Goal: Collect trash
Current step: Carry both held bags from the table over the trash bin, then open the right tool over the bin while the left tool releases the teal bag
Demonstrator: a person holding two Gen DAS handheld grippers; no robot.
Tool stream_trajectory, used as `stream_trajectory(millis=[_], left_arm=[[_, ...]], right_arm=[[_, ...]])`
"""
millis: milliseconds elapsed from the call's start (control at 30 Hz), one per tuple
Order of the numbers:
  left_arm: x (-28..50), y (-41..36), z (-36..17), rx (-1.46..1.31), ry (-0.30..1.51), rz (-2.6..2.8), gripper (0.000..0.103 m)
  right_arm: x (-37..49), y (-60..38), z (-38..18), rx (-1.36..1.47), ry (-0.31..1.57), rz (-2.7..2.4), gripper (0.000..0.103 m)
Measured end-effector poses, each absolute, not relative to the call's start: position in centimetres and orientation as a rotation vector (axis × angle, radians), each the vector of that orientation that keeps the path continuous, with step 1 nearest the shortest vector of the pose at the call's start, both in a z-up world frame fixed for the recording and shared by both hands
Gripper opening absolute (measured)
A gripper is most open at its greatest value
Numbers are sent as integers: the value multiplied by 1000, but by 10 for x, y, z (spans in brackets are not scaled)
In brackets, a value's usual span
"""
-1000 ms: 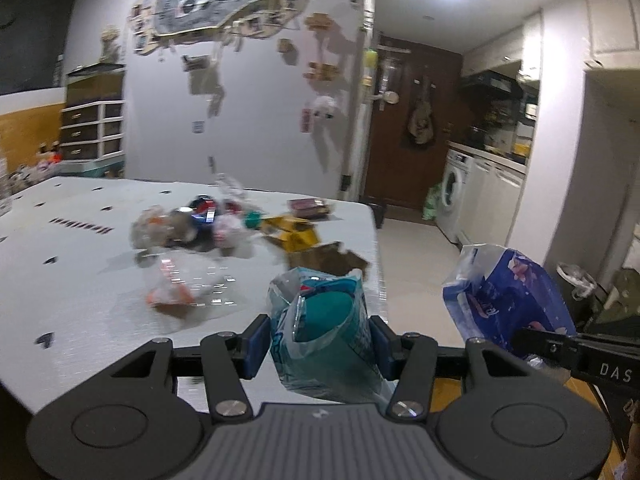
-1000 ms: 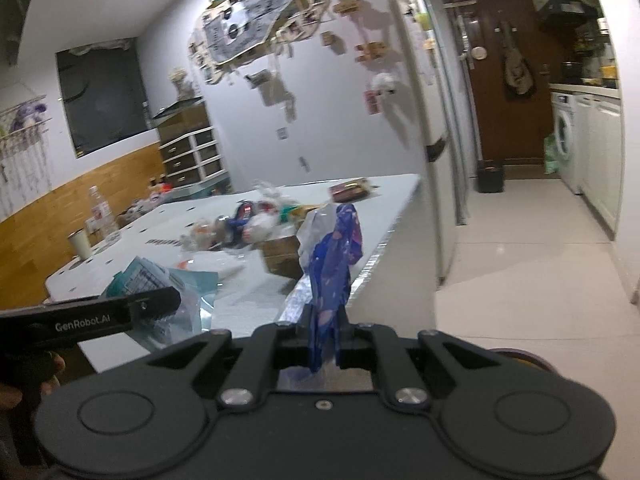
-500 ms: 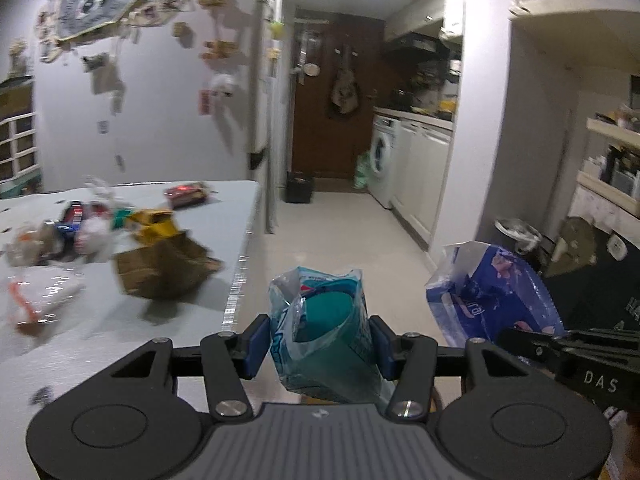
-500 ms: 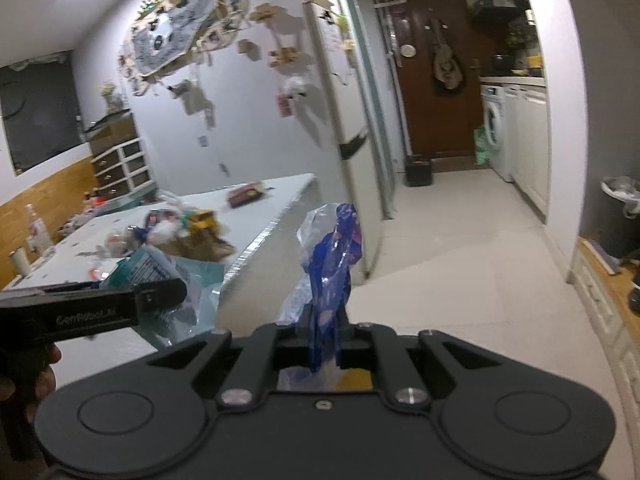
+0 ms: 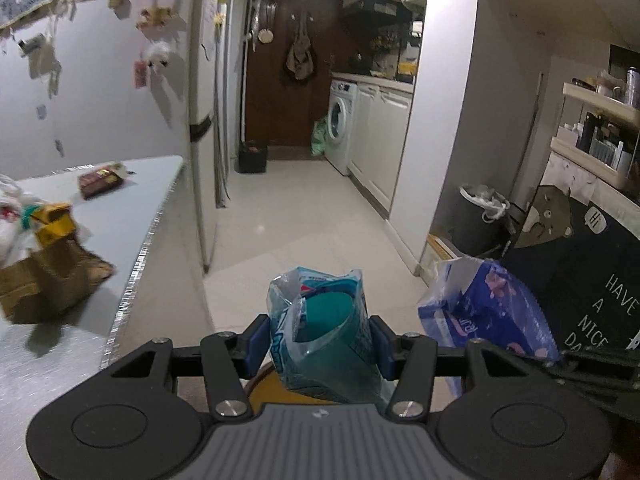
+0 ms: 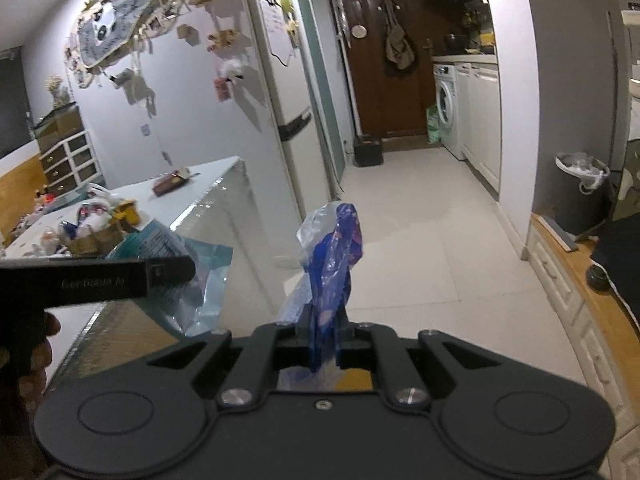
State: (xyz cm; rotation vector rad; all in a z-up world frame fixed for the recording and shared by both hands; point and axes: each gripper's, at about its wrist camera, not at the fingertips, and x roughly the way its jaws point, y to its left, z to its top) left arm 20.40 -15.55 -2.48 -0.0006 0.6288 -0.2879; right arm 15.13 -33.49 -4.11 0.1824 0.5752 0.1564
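step: carry trash to bin | left claw [image 5: 318,342] clamps teal wrapper [image 5: 320,332] | right claw [image 6: 324,332] pinches blue wrapper [image 6: 332,256] | more trash on worktop [image 5: 120,200] far left | advice: keep both grips firm, aim for bin [image 6: 582,196] far right, release over its mouth

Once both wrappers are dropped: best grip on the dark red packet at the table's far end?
Dark red packet lies flat, alone near the table corner. Probably pinch across its short width, coming from above and tilted down from the open aisle-side edge; a level approach would find no raised edge to grip.
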Motion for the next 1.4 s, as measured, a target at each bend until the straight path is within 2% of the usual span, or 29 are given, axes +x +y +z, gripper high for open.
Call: stream_trajectory(millis=[400, 967, 1400], left_arm=[[281, -170, -55, 55, 759, -361, 53], [375, -193, -168, 124, 1124, -414, 54], [401, -191, -226, 301, 1280, -332, 55]], right_arm=[[199, -343, -68, 200, 664, 118, 9], [285, -329, -131, 221, 924, 146, 10], [339, -308, -201, 228, 1124, 121, 10]])
